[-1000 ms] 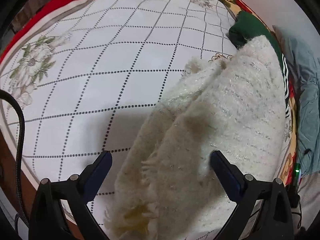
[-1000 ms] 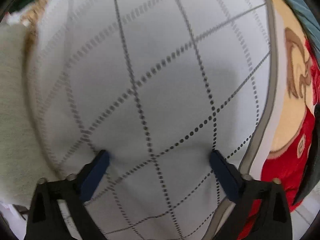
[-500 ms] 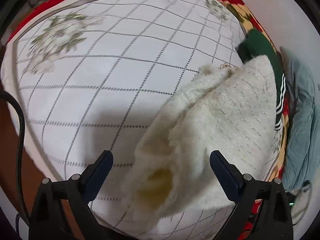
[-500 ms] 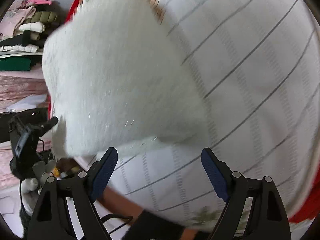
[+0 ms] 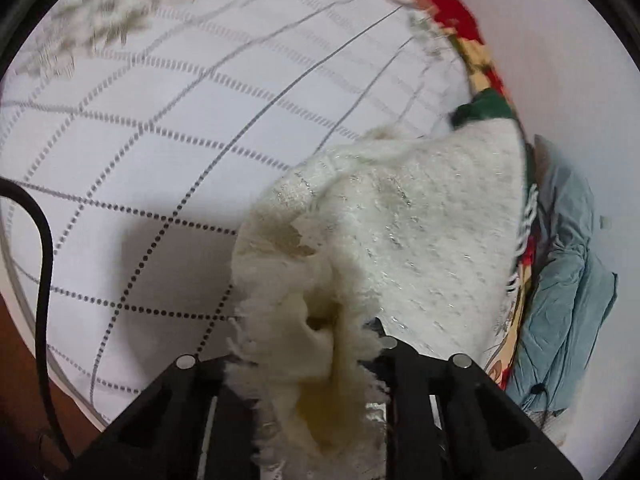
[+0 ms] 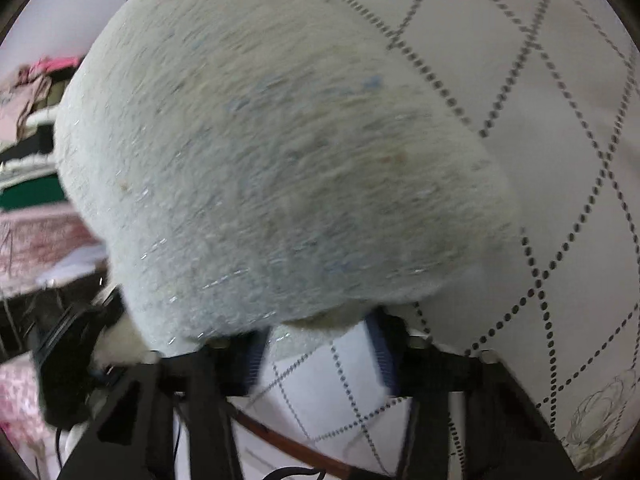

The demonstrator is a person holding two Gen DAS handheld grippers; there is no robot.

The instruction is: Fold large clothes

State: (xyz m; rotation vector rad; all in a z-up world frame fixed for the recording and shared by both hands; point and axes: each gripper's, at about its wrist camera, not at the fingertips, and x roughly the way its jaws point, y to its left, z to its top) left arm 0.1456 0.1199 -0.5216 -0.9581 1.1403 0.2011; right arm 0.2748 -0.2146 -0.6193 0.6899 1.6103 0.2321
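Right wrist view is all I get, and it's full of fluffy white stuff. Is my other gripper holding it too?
Observer: Yes. The left gripper has just been closing, and it is shut on the frayed edge of the fluffy cream-white knitted garment.
Operator: What's next to the fluffy thing over there?
Observer: A crumpled pale blue cloth lies past the garment, at the right of the left wrist view.

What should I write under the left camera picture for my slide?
Left gripper, jaws just closed, pinches the fluffy cream garment over a white quilted cover.
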